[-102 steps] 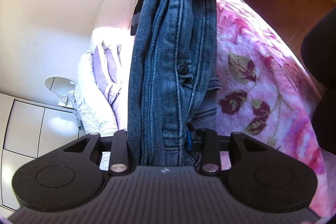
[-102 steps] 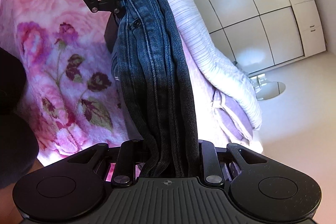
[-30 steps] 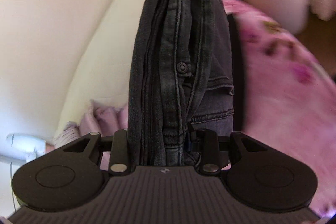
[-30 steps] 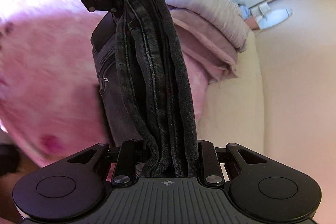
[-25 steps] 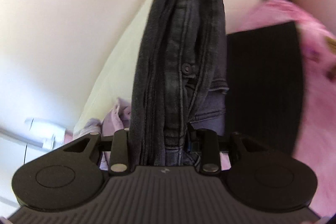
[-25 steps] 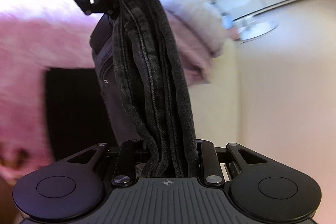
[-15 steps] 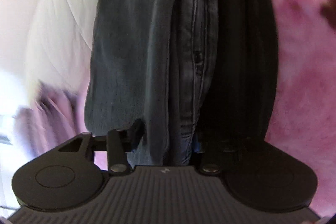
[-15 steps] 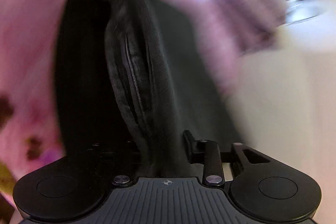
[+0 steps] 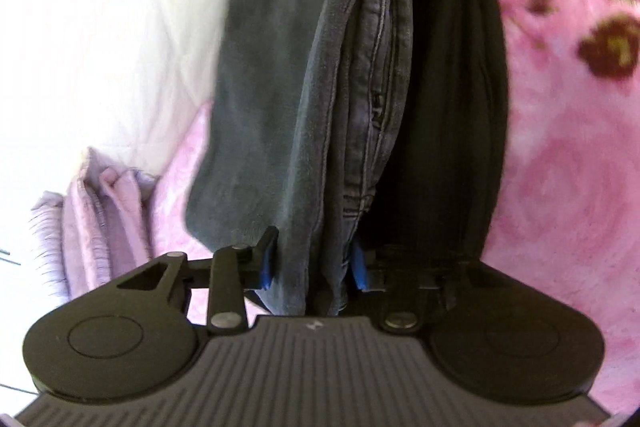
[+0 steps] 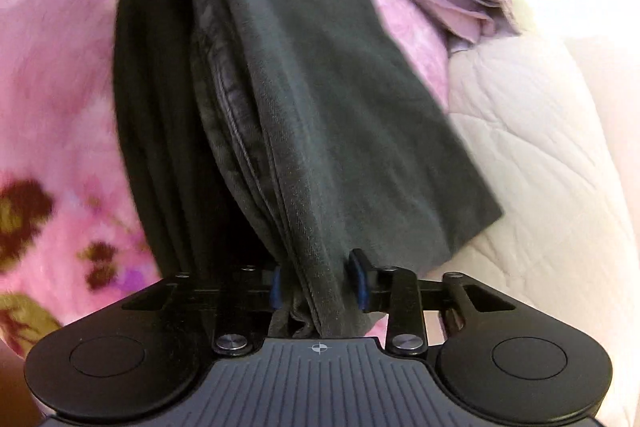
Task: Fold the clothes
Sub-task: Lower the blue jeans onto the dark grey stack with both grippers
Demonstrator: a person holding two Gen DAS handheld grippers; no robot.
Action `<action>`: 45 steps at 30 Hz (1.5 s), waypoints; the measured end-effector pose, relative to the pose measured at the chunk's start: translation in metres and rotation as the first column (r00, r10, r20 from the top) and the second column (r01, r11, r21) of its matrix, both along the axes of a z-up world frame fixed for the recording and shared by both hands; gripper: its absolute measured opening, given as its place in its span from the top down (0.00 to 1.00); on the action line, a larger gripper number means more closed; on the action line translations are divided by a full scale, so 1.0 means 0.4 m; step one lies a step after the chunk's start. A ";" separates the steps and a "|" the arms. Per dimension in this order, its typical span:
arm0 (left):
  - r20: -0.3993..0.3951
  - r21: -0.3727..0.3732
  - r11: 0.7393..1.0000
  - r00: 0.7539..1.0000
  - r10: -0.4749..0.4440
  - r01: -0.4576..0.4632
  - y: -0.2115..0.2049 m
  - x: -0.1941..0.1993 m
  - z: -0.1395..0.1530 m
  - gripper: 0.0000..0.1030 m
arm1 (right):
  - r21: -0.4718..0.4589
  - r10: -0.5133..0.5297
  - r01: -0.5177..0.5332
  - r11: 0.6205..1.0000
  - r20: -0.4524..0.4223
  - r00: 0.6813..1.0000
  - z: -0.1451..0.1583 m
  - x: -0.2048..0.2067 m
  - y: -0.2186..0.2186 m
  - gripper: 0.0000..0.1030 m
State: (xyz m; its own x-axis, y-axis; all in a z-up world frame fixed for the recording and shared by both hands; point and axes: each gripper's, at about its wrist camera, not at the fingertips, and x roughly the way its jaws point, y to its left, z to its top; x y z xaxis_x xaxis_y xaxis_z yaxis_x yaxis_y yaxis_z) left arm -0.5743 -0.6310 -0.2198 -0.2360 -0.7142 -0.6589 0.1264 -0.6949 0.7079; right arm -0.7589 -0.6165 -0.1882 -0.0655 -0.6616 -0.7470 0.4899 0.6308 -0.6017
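Gripping the bunched jeans (image 9: 360,99) with both closing tools, left (image 9: 314,263) and right (image 10: 318,281), over the pink blanket (image 9: 560,147), we judge the flap at 10 o'clock could crumple if slack drops unevenly.

Each camera sits just behind its own tool, looking forward and down along the fingers at very close range. They face each other along the bunched dark jeans (image 9: 360,107) stretched between them, and both take in the pink floral blanket (image 10: 52,115).
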 end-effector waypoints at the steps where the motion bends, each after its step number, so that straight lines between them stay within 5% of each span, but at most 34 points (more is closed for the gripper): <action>1: -0.012 -0.006 1.000 1.000 0.007 -0.007 0.005 0.004 0.013 0.70 | -0.015 0.001 -0.001 1.000 0.011 1.000 0.018 0.001 0.011 0.71; 8: 0.027 0.008 1.000 1.000 -0.012 0.012 0.021 0.005 -0.057 0.70 | 0.030 0.052 -0.051 0.998 -0.021 0.998 -0.056 0.033 0.016 0.71; 15: -0.021 0.007 1.000 0.999 0.025 -0.025 0.034 -0.016 0.013 0.73 | -0.002 -0.023 0.024 1.000 0.058 0.998 0.009 0.018 0.032 0.70; 20: 0.043 0.008 0.999 0.998 -0.041 0.040 0.019 -0.025 -0.050 0.68 | 0.016 0.053 -0.053 0.998 -0.023 0.998 -0.053 0.019 0.034 0.70; 24: 0.029 0.017 1.000 0.999 -0.019 0.019 0.013 0.016 0.001 0.58 | -0.006 0.035 -0.035 0.999 -0.055 0.998 -0.047 0.021 0.052 0.54; 28: -0.036 0.070 0.997 0.999 0.012 -0.010 0.024 0.058 0.092 0.55 | -0.008 -0.021 0.021 1.000 -0.043 0.999 -0.009 0.022 0.104 0.51; 31: -0.082 0.060 0.998 0.997 -0.011 0.016 0.054 0.090 0.149 0.60 | -0.009 -0.040 0.040 0.999 0.035 0.999 0.034 0.056 0.135 0.51; 34: -0.044 0.084 0.994 0.997 -0.062 0.065 0.050 0.084 0.143 0.85 | -0.019 -0.053 0.056 0.998 0.115 0.992 0.070 0.092 0.130 0.51; 35: -0.024 0.077 0.993 0.996 -0.087 0.089 0.042 0.084 0.128 0.92 | -0.012 -0.069 0.072 0.997 0.141 0.988 0.072 0.095 0.108 0.53; 37: 0.003 0.051 0.991 0.992 -0.124 0.124 0.028 0.084 0.104 0.96 | 0.013 -0.102 0.102 0.995 0.176 0.979 0.073 0.104 0.065 0.87; 38: -0.005 0.019 0.993 0.993 -0.120 0.120 0.022 0.081 0.104 0.97 | 0.022 -0.105 0.103 0.994 0.166 0.981 0.073 0.110 0.051 0.91; 40: -0.019 -0.024 0.994 0.994 -0.110 0.110 0.011 0.077 0.101 0.97 | -0.011 -0.096 0.099 0.995 0.164 0.982 0.087 0.116 0.036 0.91; 45: 0.026 0.021 0.990 0.990 -0.139 0.138 0.039 0.071 0.033 1.00 | 0.010 -0.086 0.085 0.996 0.141 0.986 0.052 0.134 0.042 0.90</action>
State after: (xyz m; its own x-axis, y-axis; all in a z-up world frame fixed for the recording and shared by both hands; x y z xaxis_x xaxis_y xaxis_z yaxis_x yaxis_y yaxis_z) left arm -0.5460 -0.6155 -0.2065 -0.3139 -0.6628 -0.6798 0.0088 -0.7180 0.6960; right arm -0.7051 -0.5999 -0.1675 -0.0152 -0.6549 -0.7556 0.6223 0.5853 -0.5198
